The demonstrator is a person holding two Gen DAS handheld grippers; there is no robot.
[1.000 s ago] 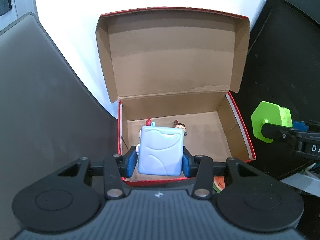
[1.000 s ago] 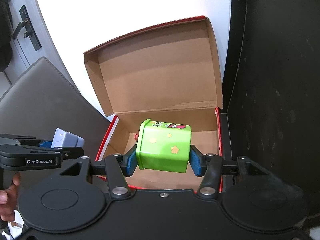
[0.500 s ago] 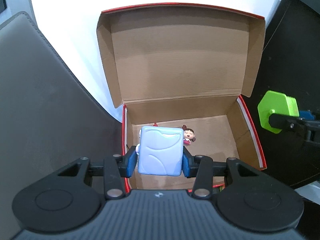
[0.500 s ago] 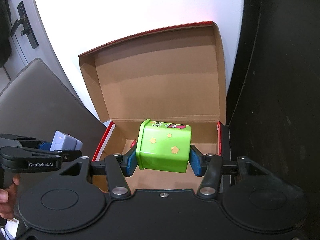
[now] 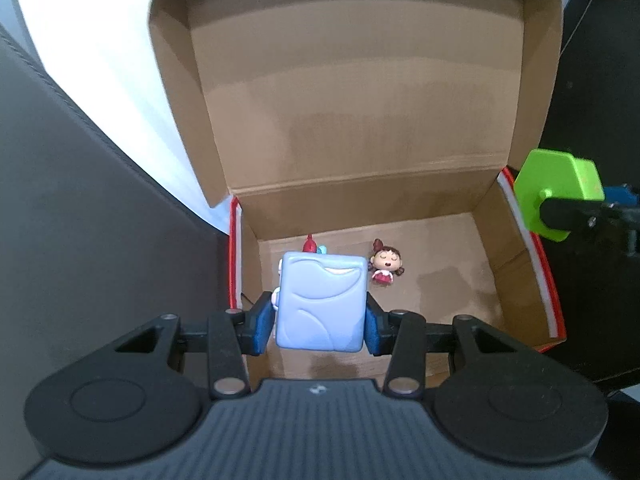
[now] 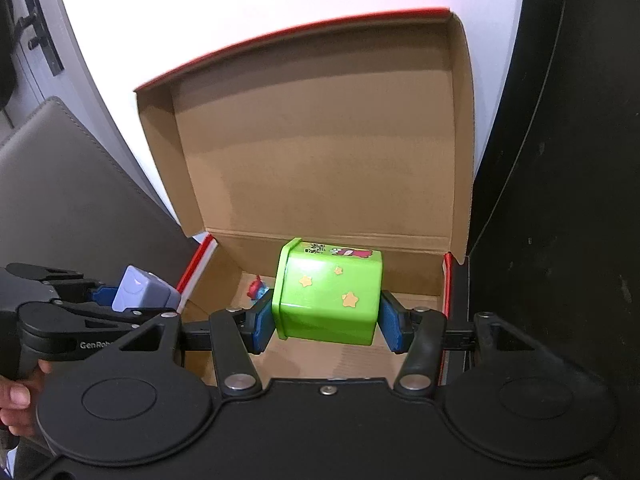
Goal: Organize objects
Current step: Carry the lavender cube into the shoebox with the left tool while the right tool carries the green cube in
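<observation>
My left gripper (image 5: 320, 322) is shut on a pale blue box-shaped toy (image 5: 322, 302), held over the near left part of an open cardboard box (image 5: 360, 200) with red outer walls. On the box floor lie a small doll figure (image 5: 385, 266) and a red and blue toy (image 5: 312, 246) partly hidden behind the blue one. My right gripper (image 6: 326, 322) is shut on a green container with yellow stars (image 6: 328, 294), held above the same cardboard box (image 6: 320, 160). The green container (image 5: 558, 192) also shows over the box's right wall in the left wrist view.
The box lid (image 5: 360, 80) stands upright against a white wall. A grey leather chair back (image 5: 80, 200) rises on the left and a black surface (image 6: 560, 200) on the right. A person's hand (image 6: 16, 396) holds the left gripper's handle.
Both grippers have moved forward and down toward the box, each still holding its toy. The box looks larger, and the doll figure has come out from behind the blue toy.
</observation>
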